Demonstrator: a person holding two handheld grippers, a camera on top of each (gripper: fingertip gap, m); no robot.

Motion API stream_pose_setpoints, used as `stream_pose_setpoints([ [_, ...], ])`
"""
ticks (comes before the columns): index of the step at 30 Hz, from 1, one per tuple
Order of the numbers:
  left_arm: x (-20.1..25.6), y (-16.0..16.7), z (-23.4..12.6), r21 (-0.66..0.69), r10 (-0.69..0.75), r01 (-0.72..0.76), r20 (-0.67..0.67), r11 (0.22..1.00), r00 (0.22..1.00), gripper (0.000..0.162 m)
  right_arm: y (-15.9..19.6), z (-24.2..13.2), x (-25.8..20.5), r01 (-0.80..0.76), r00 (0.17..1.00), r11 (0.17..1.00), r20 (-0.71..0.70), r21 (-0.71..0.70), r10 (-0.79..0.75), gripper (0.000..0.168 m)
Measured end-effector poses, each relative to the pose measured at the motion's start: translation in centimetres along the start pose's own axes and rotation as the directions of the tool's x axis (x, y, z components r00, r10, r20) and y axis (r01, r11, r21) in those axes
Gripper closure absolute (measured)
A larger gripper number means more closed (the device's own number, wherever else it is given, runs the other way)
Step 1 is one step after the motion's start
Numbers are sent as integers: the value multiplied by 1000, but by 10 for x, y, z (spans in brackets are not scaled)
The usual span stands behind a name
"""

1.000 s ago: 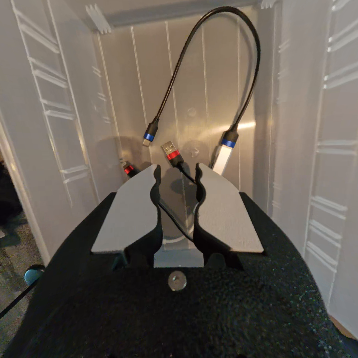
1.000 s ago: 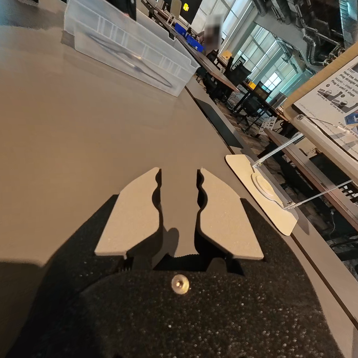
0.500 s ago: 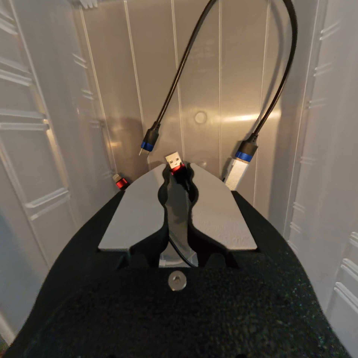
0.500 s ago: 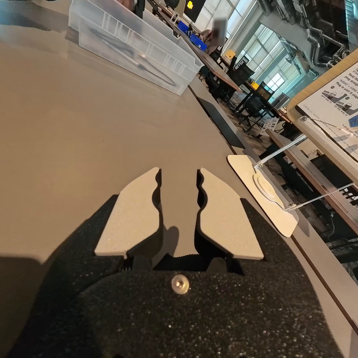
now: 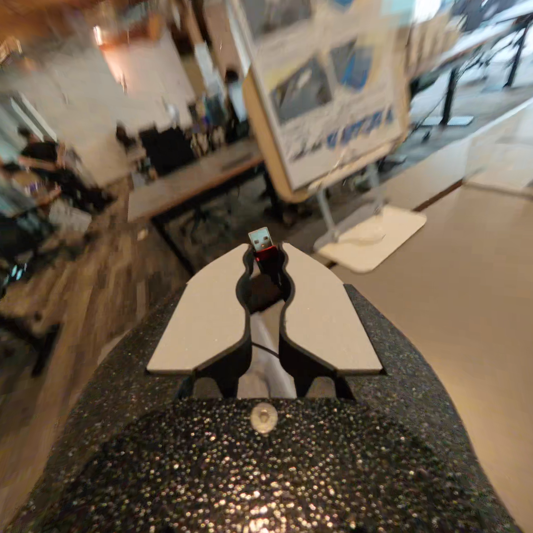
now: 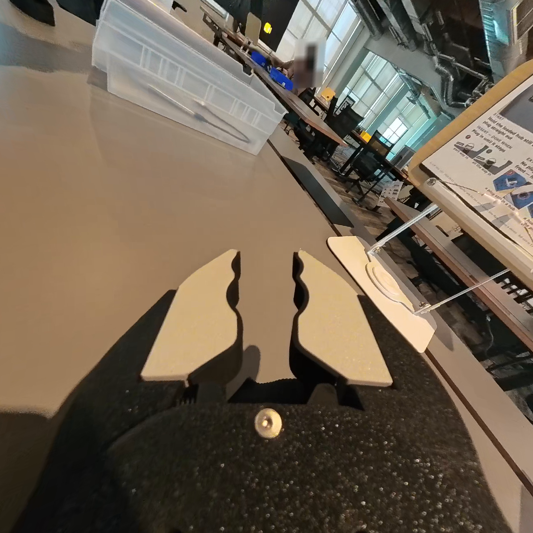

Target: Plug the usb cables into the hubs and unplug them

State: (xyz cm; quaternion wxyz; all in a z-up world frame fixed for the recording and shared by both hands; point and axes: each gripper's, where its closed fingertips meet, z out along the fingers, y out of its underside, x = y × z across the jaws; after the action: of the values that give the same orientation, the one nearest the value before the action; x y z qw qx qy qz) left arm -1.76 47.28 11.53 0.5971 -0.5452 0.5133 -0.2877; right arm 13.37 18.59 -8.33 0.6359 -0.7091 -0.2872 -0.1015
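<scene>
The left gripper (image 5: pixel 264 250), with pale grey fingers on a speckled black body, is clamped on the black USB cable with a red collar (image 5: pixel 266 259); its silver plug sticks out past the fingertips, tilted slightly left. A thin stretch of the cable shows low down between the fingers. This gripper is raised, pointing out over the edge of the smooth tan tabletop (image 5: pixel 461 302) toward a blurred room, with the white flat base of an upright sign stand (image 5: pixel 375 239) to its right.

The right gripper (image 6: pixel 266 255) has its fingers well apart with nothing between them, held low over the tabletop, tilted.

Farther back stands a translucent white ribbed plastic bin (image 6: pixel 184 80); through its wall a dark cable (image 6: pixel 225 129) shows faintly. The sign stand's base lies just right of the right gripper.
</scene>
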Motion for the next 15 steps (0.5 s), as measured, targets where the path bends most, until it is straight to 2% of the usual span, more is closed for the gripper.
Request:
stream_pose_setpoints([
  [3, 44, -53, 3, 241, -1, 21, -80, 970, 997, 146, -5, -2, 4, -6, 1000, 1000, -21, 19, 6, 134],
  [7, 109, -85, 21, 434, -125, 253, -301, 865, 945, 146, -14, -6, 15, -17, 995, 999, -93, 45, 21, 133],
  [11, 172, -66, 61, 359, -328, 574, -552, 736, 766, 147, -28, -12, 22, -8, 987, 996, -159, 91, 23, 128],
  [13, 202, -46, 80, 290, -400, 667, -615, 686, 679, 147, -33, -13, 22, -25, 985, 994, -164, 109, 43, 126],
  [15, 230, -27, 93, 244, -433, 697, -633, 674, 641, 147, -34, -12, 21, -50, 984, 993, -165, 109, 68, 122],
])
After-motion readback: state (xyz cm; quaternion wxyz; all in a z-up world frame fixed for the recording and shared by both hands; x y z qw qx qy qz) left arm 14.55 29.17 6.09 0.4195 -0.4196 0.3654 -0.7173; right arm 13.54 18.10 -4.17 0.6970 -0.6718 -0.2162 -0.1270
